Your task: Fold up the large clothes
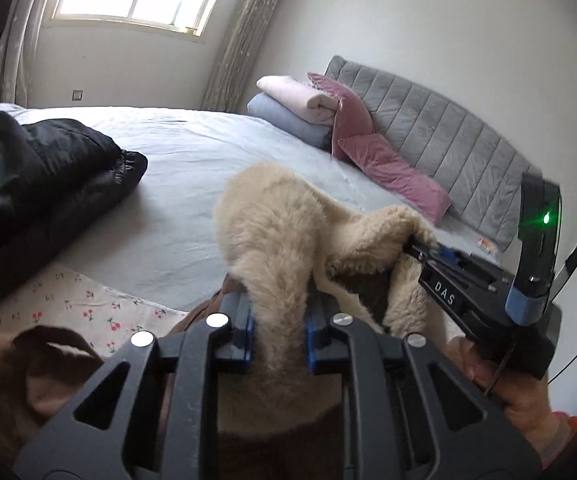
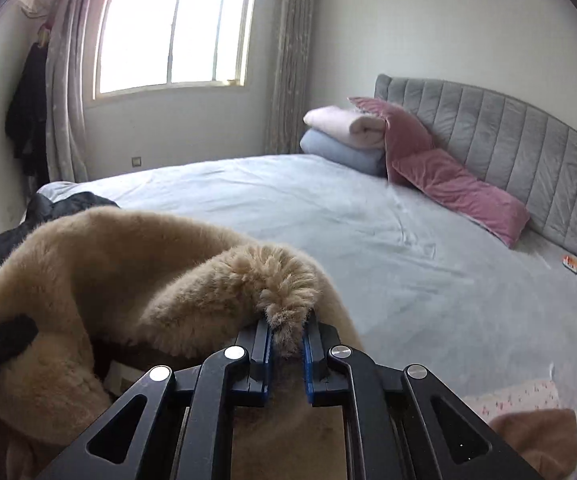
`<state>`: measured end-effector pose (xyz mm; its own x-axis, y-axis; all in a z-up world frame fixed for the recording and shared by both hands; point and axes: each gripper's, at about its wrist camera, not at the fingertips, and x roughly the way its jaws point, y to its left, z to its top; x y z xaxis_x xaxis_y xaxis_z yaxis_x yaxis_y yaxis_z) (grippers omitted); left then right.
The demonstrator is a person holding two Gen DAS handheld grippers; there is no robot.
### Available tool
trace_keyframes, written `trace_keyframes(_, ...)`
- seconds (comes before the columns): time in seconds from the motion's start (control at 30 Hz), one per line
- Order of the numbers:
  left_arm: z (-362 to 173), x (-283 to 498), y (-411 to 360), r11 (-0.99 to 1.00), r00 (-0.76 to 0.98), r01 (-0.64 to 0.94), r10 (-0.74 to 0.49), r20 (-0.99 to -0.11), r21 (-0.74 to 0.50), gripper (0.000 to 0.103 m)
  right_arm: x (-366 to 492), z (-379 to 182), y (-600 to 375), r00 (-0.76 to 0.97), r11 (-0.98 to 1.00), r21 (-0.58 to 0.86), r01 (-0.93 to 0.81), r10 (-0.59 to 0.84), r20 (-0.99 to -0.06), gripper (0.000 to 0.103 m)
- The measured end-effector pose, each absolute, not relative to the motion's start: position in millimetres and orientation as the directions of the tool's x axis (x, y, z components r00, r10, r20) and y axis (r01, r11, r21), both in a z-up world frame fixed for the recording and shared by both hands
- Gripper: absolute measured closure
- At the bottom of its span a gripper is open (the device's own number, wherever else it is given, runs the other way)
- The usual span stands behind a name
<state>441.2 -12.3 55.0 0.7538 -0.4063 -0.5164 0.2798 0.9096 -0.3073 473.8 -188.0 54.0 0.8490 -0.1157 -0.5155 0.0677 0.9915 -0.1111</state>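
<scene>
Nearest us, the left gripper (image 1: 278, 320): its jaws stand narrowly apart, pinched on a thick fold of the cream fleece coat (image 1: 276, 232), pile squeezed between the blue pads (image 1: 248, 332). The right gripper (image 2: 286, 340) has its jaws closer still, clamped on a fluffy edge of the same coat (image 2: 128, 272).

We see the coat lifted off the bed (image 2: 328, 220), bunched and draped between the two grips. From the left wrist view its bulk runs away from us toward the far side of the bed; one flap stretches right to the other gripper. Brown lining shows beneath. True long axis: cannot tell, too crumpled.

Further out: a black padded jacket (image 1: 40, 168) lies at the left of the bed, a cherry-print cloth (image 1: 88, 304) at the near edge. Pink cushions (image 2: 460, 188) and rolled blankets (image 2: 344, 136) lean by the grey headboard (image 2: 508, 136). Window (image 2: 176, 32) beyond.
</scene>
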Motion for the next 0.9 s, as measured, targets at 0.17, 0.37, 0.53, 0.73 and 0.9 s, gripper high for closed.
trace_keyframes(0.17, 24.7, 466.5, -17.9, 0.961, 0.730, 0.217, -0.277, -0.625, -0.173, 0.038, 501.9, 19.9, -204.3, 0.762, 0.996, 0.071, 0.061, -0.001, -0.647, 0.068)
trace_keyframes(0.37, 30.0, 430.9, 19.6, 0.961, 0.722, 0.262, -0.256, -0.643, -0.088, 0.033, 460.0, 20.7, -230.6, 0.767, 0.999, 0.042, 0.010, 0.020, -0.642, 0.052)
trace_keyframes(0.53, 48.1, 384.7, 73.6, 0.967, 0.708, 0.245, -0.228, -0.668, -0.070, 0.026, 434.9, -8.5, -241.7, 0.710, 0.998, 0.059, 0.016, 0.030, -0.703, 0.052)
trace_keyframes(0.73, 64.6, 340.5, 166.7, 0.984, 0.702, 0.173, -0.092, -0.707, 0.045, 0.020, 385.4, 1.1, -240.3, 0.688, 0.992, 0.129, 0.008, 0.089, -0.720, 0.050)
trace_keyframes(0.9, 55.1, 307.7, 259.7, 0.999, 0.656, 0.031, 0.000, -0.755, 0.027, 0.020, 335.5, 24.1, -236.3, 0.698, 0.994, 0.112, -0.011, 0.088, -0.710, 0.037)
